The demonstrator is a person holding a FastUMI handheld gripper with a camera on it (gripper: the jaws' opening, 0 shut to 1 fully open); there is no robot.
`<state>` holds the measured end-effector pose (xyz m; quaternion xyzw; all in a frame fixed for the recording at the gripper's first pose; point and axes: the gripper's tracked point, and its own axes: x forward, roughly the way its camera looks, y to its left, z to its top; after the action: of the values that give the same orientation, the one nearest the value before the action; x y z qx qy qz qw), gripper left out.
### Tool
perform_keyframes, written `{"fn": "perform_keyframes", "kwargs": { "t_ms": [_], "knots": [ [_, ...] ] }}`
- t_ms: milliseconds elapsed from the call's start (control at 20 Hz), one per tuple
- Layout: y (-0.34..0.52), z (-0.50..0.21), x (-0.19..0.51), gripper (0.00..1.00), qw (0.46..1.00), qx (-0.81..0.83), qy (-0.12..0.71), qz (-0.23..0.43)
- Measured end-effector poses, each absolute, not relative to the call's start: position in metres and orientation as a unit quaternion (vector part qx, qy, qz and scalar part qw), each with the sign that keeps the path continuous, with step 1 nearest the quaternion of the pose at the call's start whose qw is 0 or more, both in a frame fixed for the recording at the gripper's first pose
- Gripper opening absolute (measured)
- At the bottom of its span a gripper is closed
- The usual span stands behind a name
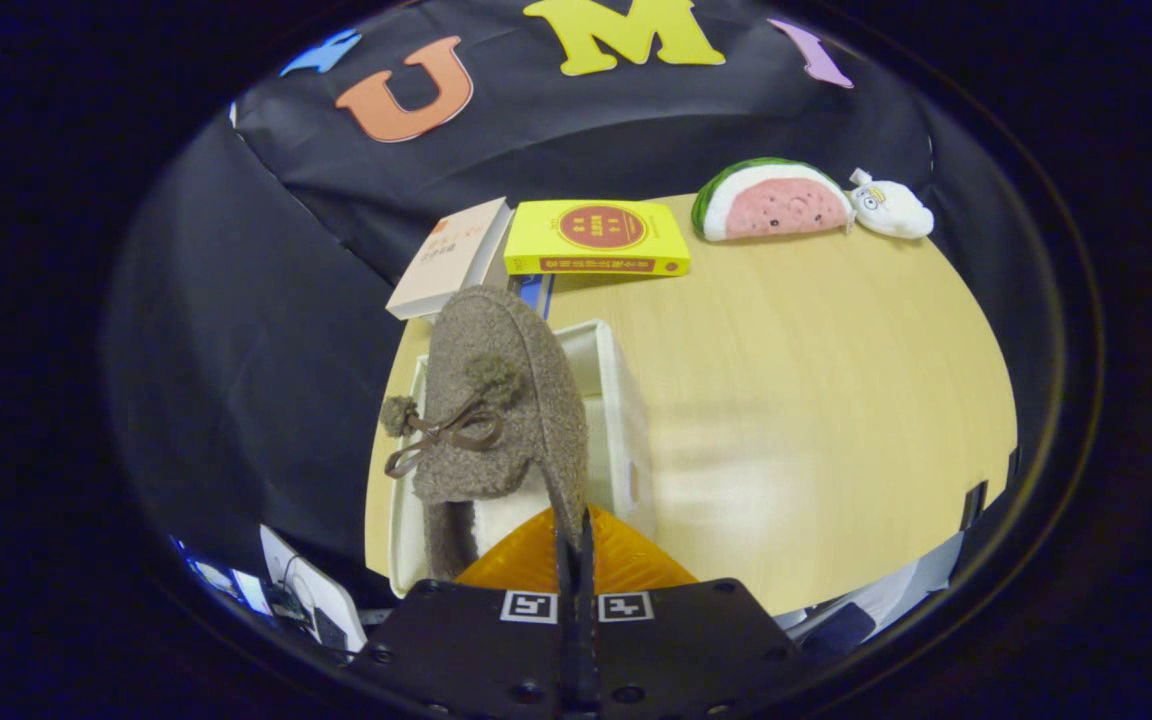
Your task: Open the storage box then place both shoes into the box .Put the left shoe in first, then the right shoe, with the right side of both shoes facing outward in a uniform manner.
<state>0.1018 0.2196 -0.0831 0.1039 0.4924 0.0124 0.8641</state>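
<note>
A brown fuzzy shoe (501,400) with a bow and pom-poms hangs from my gripper (574,545), whose orange fingers (626,560) are shut on the shoe's heel rim. The shoe points away from me, toe up, over the open white storage box (626,420) that sits on the wooden table just beyond the fingers. The shoe covers most of the box's inside, so its contents are hidden. The box's right wall and far corner show beside the shoe.
On the wooden table (816,380) beyond the box lie a yellow book (596,238) and a beige book (448,258). A watermelon-slice plush (771,200) and a small white plush (891,208) rest at the far right. Black cloth walls the left and back.
</note>
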Motion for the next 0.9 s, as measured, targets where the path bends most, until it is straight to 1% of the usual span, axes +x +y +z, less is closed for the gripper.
{"fn": "perform_keyframes", "kwargs": {
  "t_ms": [200,400,600,700,750,900],
  "knots": [
    [0.228,-0.103,0.103,0.0,0.879,0.075,0.471,-0.004],
    [0.216,-0.122,0.096,0.0,0.89,0.053,0.452,-0.031],
    [0.22,-0.124,0.096,0.01,0.911,0.04,0.41,-0.03],
    [0.223,-0.123,0.095,0.06,0.916,0.035,0.398,-0.025],
    [0.226,-0.124,0.096,0.11,0.92,0.036,0.391,-0.023],
    [0.225,-0.115,0.091,0.14,0.93,0.031,0.366,-0.017]
  ]
}}
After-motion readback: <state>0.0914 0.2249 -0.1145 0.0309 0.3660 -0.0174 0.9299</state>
